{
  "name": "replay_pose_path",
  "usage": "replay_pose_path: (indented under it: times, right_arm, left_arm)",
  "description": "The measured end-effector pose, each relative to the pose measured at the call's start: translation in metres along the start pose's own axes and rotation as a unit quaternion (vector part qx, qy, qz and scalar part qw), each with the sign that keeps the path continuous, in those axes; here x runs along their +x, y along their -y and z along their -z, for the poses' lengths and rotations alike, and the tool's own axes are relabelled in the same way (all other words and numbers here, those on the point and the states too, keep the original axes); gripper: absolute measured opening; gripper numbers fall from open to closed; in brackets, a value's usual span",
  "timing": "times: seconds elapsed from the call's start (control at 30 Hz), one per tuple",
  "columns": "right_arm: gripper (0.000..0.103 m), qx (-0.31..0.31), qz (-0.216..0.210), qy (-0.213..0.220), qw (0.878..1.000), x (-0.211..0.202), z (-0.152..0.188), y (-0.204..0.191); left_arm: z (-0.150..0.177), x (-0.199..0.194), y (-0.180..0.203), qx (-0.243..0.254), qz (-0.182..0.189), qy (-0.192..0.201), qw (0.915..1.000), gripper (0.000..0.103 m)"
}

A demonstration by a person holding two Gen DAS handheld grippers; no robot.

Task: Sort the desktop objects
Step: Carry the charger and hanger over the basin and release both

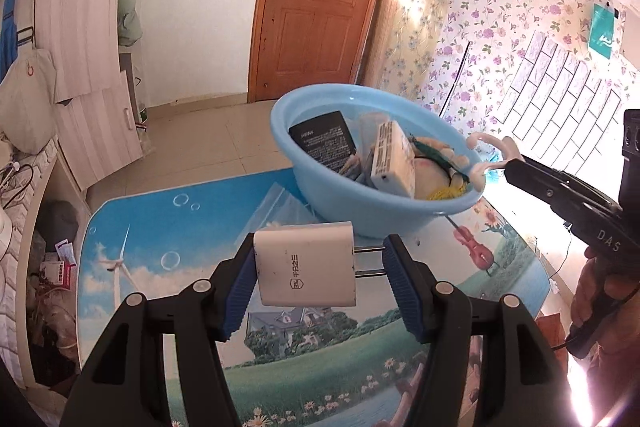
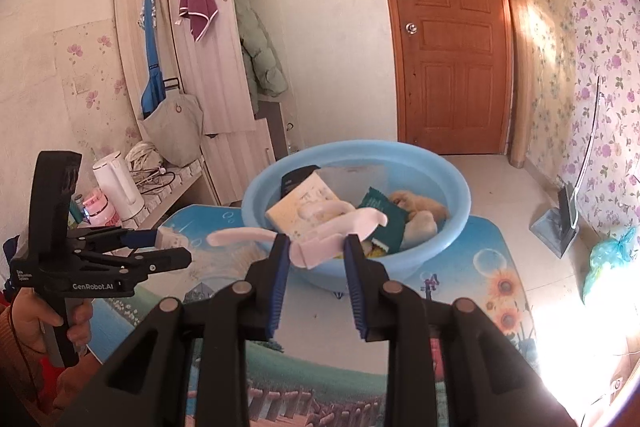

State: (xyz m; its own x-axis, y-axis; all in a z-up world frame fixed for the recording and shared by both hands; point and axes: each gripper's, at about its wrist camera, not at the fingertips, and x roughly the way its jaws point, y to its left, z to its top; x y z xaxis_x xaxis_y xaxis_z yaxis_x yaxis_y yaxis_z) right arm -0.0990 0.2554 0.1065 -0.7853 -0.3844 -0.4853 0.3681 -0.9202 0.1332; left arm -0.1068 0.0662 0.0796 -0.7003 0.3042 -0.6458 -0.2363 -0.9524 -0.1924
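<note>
My left gripper point(image 1: 320, 259) is shut on a white plug charger point(image 1: 306, 265), held above the table in front of the light blue basin point(image 1: 372, 219). My right gripper point(image 2: 316, 251) is shut on a pale pink plastic hook point(image 2: 320, 239), held at the basin's near rim point(image 2: 436, 247). The basin holds a black box point(image 1: 324, 143), a white box point(image 1: 394, 157), a dark green packet point(image 2: 382, 223) and a yellow plush toy point(image 2: 420, 209). The right gripper with the pink hook point(image 1: 492, 157) shows in the left wrist view. The left gripper point(image 2: 168, 247) shows in the right wrist view.
The table point(image 1: 168, 227) has a printed landscape cover. A clear plastic bag point(image 1: 276, 207) lies left of the basin. A white kettle point(image 2: 118, 187) and cables stand on a side shelf at left. A wooden door point(image 2: 448, 39) is behind. A blue bag point(image 2: 608, 259) lies on the floor.
</note>
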Motion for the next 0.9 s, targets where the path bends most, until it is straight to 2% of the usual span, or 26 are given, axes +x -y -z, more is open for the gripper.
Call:
replay_pose_path:
  times: [0.23,0.4,0.63,0.77,0.9]
  right_arm:
    - [0.027,0.014,-0.003,-0.001,1.0,0.03,-0.019,0.015]
    - [0.027,0.022,0.003,-0.007,1.0,0.046,-0.024,0.027]
    - [0.027,0.022,0.024,-0.019,0.999,0.063,-0.033,0.045]
    - [0.027,0.027,0.039,-0.03,0.998,0.07,-0.036,0.053]
    - [0.028,0.034,0.045,-0.04,0.998,0.073,-0.033,0.052]
  left_arm:
    - [-0.036,0.017,0.015,0.008,0.017,0.007,0.9998,0.061]
    - [-0.064,0.042,0.03,0.033,0.023,0.007,0.9992,0.061]
    - [-0.079,0.08,0.039,0.039,0.029,-0.013,0.9987,0.062]
    - [-0.078,0.079,0.038,0.037,0.035,-0.012,0.9986,0.079]
    - [-0.073,0.068,0.035,0.036,0.036,-0.007,0.9987,0.087]
